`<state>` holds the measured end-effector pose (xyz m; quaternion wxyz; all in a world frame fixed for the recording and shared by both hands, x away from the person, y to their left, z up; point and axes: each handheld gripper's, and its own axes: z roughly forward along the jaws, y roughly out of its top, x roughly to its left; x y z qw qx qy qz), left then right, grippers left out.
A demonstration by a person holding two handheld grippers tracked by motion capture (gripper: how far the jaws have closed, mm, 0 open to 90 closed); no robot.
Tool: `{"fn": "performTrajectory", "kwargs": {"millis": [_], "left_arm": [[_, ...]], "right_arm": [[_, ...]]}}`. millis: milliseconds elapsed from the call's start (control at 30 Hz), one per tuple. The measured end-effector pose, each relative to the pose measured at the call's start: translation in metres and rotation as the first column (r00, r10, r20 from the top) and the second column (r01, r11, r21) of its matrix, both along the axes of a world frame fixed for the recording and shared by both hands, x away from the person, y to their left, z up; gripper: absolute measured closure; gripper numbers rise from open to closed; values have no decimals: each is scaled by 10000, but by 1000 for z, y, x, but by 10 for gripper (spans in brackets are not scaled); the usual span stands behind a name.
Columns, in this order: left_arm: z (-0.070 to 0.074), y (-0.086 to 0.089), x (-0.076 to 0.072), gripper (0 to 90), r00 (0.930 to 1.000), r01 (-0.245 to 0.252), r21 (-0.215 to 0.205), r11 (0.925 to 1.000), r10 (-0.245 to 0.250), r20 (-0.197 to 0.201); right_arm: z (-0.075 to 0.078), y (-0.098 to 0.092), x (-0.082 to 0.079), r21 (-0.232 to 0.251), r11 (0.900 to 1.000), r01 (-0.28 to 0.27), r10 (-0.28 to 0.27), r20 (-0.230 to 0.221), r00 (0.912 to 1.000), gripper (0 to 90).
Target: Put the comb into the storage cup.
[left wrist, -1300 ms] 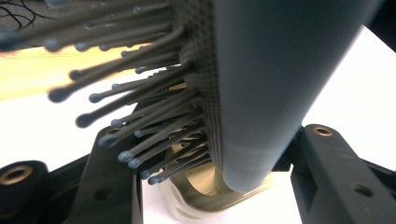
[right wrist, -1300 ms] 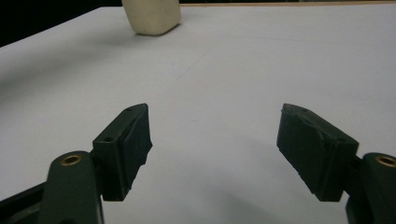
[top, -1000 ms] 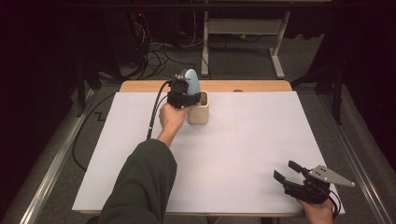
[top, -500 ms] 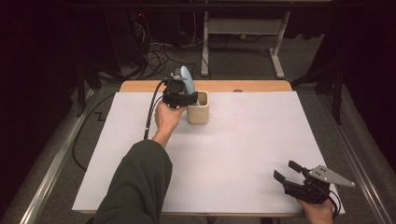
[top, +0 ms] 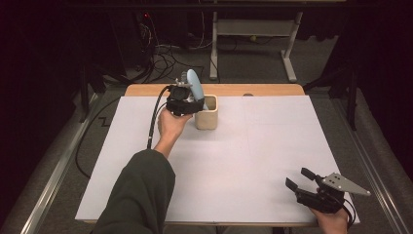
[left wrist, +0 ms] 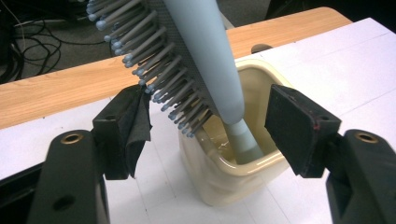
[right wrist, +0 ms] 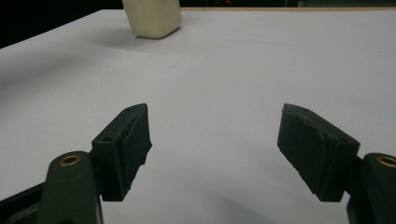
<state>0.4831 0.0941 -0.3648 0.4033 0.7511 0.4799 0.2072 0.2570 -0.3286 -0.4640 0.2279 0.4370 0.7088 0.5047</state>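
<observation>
1. No brand, label or other writing can be read on any thing in the three views
2. There is one hairbrush (left wrist: 205, 60), light blue with grey bristles that end in small round tips; it stands tilted, its handle down inside the cup, and its head rises to the upper middle of the left gripper view
3. There is one cup (top: 206, 113), cream coloured with a squarish mouth; in the high view it stands at the upper middle of the frame on the white sheet (top: 243, 161), near the far wooden edge of the table (top: 263, 89)
4. There are two grippers, one in each hand
5. The left gripper (left wrist: 208, 123) is released: its jaws have just been opening, the brush is between them, and the pads do not press on it; the bristles come very near the left pad
6. The right gripper (right wrist: 215, 149) is also released, with wide jaws and nothing between them; in the high view it is at the lower right of the frame (top: 299, 179), well apart from the cup
7. One dark green sleeve (top: 139, 195) enters from the bottom left of the high view
</observation>
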Motion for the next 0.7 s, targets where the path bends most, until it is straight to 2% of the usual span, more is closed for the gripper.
{"fn": "performTrajectory", "kwargs": {"millis": [467, 700], "left_arm": [[5, 13, -11, 318, 9995, 239, -88, 9997, -237, 205], [3, 20, -16, 312, 9994, 307, -139, 9994, -305, 163]], "right_arm": [[0, 0, 0, 8, 10000, 43, -43, 14, 10000, 264], [0, -1, 0, 0, 10000, 61, -61, 27, 10000, 264]]}}
